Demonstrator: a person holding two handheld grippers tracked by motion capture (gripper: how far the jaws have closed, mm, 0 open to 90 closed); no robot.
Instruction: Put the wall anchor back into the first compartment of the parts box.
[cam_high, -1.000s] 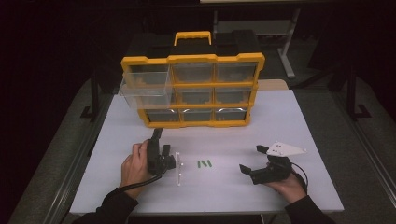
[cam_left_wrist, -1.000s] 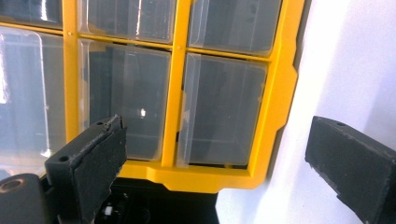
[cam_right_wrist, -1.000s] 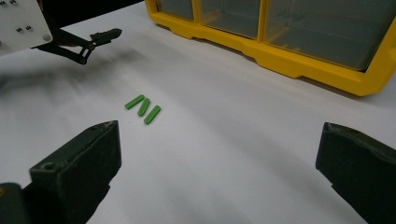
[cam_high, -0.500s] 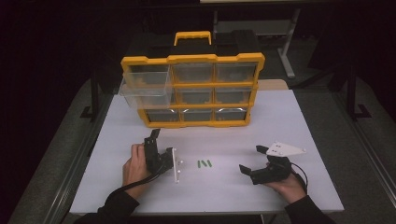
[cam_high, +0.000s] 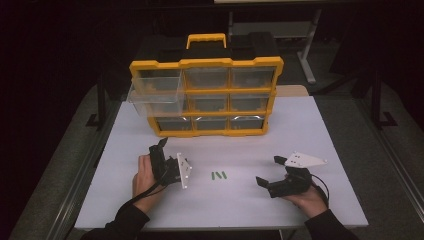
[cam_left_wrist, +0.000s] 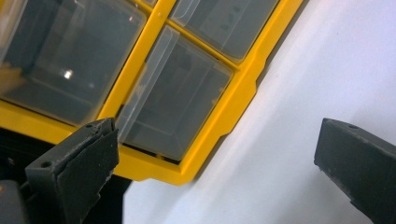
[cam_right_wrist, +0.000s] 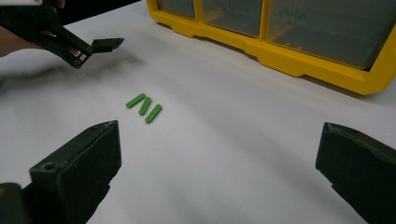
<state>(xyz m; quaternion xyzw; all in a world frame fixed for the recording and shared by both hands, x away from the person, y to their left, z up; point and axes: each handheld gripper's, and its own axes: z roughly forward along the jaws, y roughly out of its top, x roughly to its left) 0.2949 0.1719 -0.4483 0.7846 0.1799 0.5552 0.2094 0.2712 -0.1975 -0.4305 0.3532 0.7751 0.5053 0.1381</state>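
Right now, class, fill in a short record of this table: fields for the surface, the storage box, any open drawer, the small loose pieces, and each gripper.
surface: white table
storage box: yellow organizer with clear drawers, standing at the far side
open drawer: top-left drawer, pulled out
loose pieces: three green sticks, side by side, between the two grippers
left gripper: open, nothing between its jaws, pointing toward the organizer
right gripper: open, nothing between its jaws, resting near the front right

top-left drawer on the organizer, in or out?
Out. The top-left drawer sticks forward past the yellow frame of the organizer, while the other drawers sit flush. Contents: cannot tell.
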